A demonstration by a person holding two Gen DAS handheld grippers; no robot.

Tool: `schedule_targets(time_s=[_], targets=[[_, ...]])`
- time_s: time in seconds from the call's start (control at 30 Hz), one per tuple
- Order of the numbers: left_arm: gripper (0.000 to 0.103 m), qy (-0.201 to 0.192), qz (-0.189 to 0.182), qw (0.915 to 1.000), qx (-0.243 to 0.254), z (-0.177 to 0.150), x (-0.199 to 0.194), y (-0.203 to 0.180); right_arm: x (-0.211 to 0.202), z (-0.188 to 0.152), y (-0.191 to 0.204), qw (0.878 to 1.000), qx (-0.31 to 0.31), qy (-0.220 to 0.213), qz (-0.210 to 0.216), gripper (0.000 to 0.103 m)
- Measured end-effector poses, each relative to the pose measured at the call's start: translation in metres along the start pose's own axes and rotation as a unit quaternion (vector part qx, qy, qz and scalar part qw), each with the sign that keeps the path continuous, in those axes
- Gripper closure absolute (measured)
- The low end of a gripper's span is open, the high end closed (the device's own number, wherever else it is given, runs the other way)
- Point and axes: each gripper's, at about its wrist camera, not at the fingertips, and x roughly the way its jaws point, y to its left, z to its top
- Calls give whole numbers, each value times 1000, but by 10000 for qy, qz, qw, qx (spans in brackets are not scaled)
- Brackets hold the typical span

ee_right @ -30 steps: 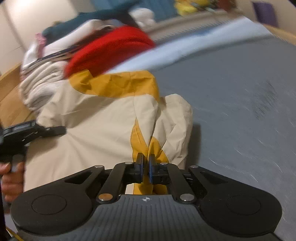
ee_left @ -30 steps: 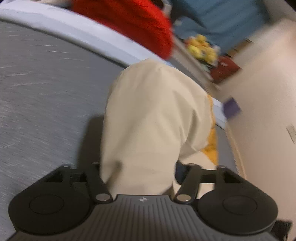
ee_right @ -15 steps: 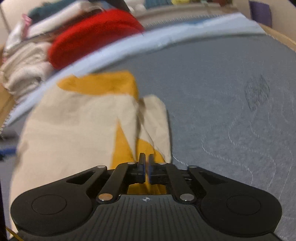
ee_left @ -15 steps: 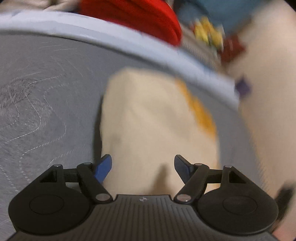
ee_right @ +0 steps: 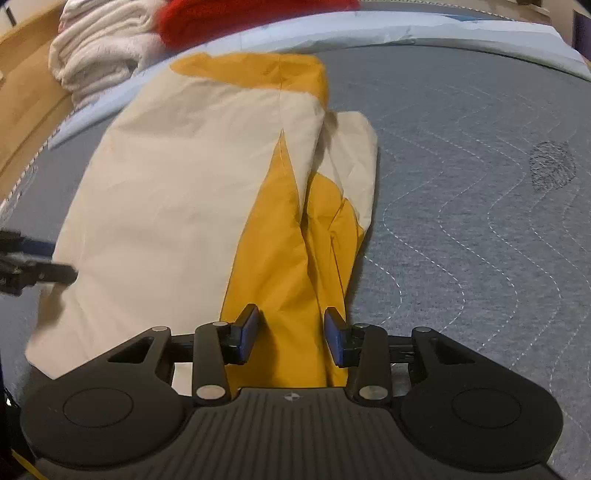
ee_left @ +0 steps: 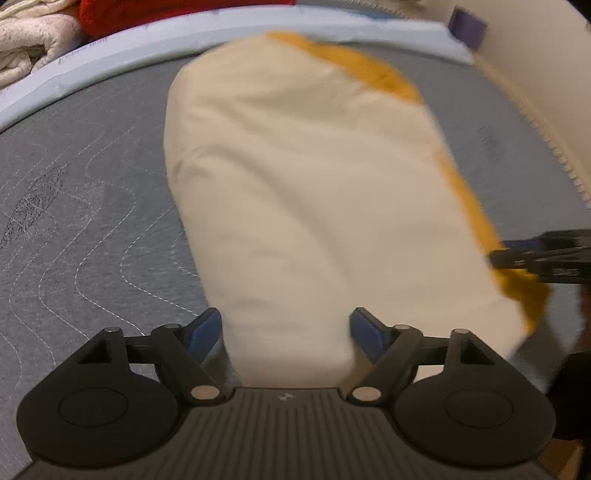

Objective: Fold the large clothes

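Observation:
A cream and mustard-yellow garment [ee_left: 314, 184] lies folded into a long bundle on the grey quilted mattress [ee_left: 92, 221]. My left gripper [ee_left: 286, 332] sits at the bundle's near cream end. Its jaws are opening, and the cloth lies between the blue pads [ee_left: 205, 330] without being pinched. In the right wrist view the garment [ee_right: 177, 206] shows its yellow panel toward me. My right gripper [ee_right: 291, 332] straddles that yellow fold; its jaws are opening and its pads stand off the fabric. The right gripper [ee_left: 535, 258] also shows at the bundle's yellow edge, and the left gripper [ee_right: 33, 269] at its cream side.
A red garment [ee_right: 240, 18] and a white fluffy blanket [ee_right: 99, 62] are piled beyond the pale blue sheet edge [ee_right: 443, 33]. Wooden boards [ee_right: 26, 92] run along the left. Bare grey mattress [ee_right: 480, 221] stretches to the right of the garment.
The right pads, shut on the yellow fabric before, have parted. The left gripper's view has swung so the whole bundle shows, and its pads stand wider. The garment now lies flat.

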Motion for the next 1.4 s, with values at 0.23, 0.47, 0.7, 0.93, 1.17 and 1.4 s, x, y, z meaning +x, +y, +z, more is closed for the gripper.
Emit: schedule_targets(time_s=[0.23, 0.47, 0.7, 0.93, 1.17, 1.4], targets=[[10, 442, 206, 9988, 52, -37, 18, -13, 9, -16, 7, 9953, -502, 530, -639, 59], [0, -1177, 1183, 9851, 417, -55, -92, -80, -104, -36, 51, 9706, -1207, -1806, -1041, 40], [0, -2298, 1306, 9643, -155, -130, -185, -148, -216, -115, 77, 9314, -667, -3433, -1008, 10], [0, -2662, 1413, 9476, -1058, -202, -221, -178, -250, -194, 95, 9313, -344, -3406, -1246, 4], [0, -2619, 1832, 9439, -836, -219, -205, -190, -235, -200, 109, 9389, -709, -3159, -1171, 3], [0, -2344, 1631, 9517, -1126, -208, -187, -174, -214, -195, 122, 9514, -696, -2806, -1063, 3]])
